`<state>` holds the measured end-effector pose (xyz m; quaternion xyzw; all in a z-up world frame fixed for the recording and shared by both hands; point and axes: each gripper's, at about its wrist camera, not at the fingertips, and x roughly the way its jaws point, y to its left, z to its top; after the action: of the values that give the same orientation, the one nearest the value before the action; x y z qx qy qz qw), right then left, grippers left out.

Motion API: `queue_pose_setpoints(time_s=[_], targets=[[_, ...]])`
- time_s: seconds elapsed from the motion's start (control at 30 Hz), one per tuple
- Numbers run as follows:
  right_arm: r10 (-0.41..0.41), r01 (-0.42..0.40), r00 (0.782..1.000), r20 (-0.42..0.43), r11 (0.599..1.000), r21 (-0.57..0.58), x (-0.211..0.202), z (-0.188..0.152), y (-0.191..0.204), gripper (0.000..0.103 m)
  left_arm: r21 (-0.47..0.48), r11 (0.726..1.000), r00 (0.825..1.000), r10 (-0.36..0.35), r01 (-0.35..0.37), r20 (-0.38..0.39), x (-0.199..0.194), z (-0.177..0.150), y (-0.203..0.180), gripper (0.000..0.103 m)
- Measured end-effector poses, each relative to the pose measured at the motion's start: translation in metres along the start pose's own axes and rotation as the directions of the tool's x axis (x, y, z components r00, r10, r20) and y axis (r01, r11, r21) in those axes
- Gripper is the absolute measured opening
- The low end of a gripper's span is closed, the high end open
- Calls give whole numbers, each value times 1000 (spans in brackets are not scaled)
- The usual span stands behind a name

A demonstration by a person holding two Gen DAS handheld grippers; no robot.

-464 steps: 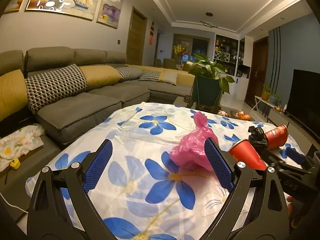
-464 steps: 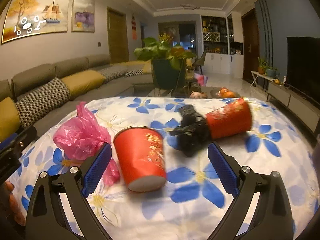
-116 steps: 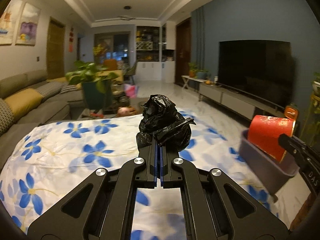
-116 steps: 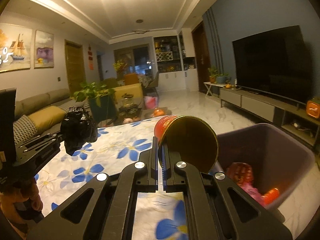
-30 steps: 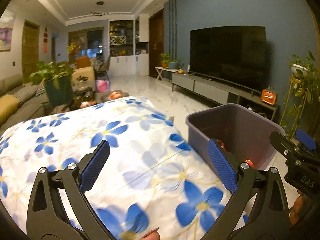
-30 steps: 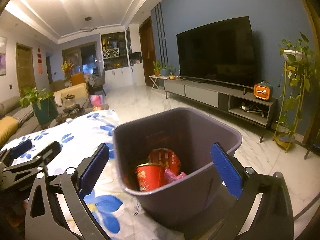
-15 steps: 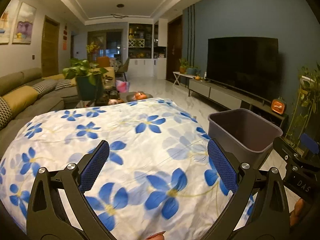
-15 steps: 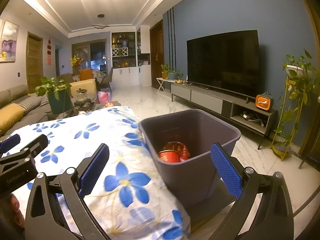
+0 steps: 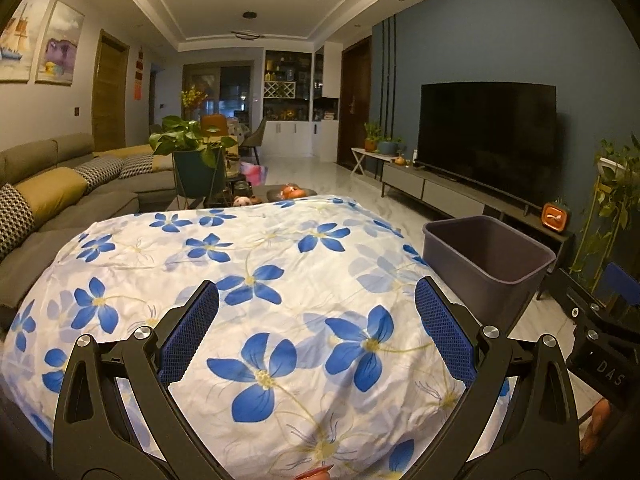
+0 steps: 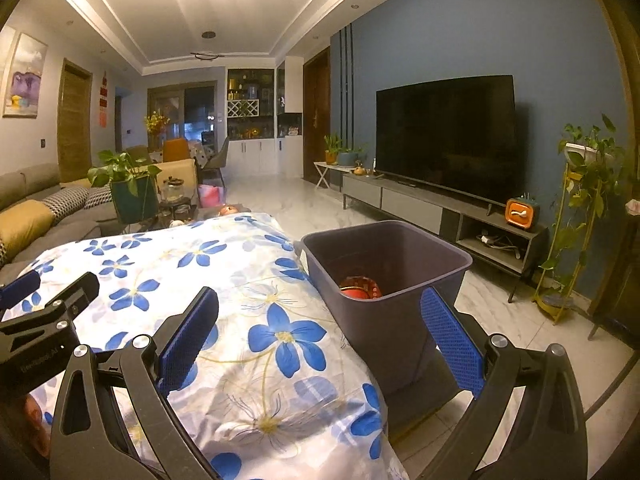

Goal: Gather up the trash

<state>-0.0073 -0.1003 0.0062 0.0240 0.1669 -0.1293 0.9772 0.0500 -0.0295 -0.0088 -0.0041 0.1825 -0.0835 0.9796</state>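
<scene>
since half a second ago you've pulled both views back a little, so the grey bin sits lower and further off. your left hand-held gripper is released, pads spread wide over the flowered cloth on the counter, holding nothing. your right hand-held gripper is likewise released and empty. only the right wrist view looks into the bin, where a red cup lies at the bottom; from the left the bin shows just rim and wall. "das" reads on the right tool's body in the left view. a dark television and a potted plant stand beyond.
</scene>
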Motion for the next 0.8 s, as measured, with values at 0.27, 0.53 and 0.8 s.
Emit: queue_pose_setpoints(time_s=[0.27,0.53,0.8], targets=[[1,-1,1000,8,1000,-9,-8,-4,6,97,-15,1000,1000,-8,8,5,-9,-3,7,97],[-3,3,1000,10,1000,-8,-12,-6,7,97,-18,1000,1000,-18,19,4,-10,-4,7,97],[1,-1,1000,9,1000,-7,-13,-6,8,97,-17,1000,1000,-19,19,6,-10,-4,7,97]])
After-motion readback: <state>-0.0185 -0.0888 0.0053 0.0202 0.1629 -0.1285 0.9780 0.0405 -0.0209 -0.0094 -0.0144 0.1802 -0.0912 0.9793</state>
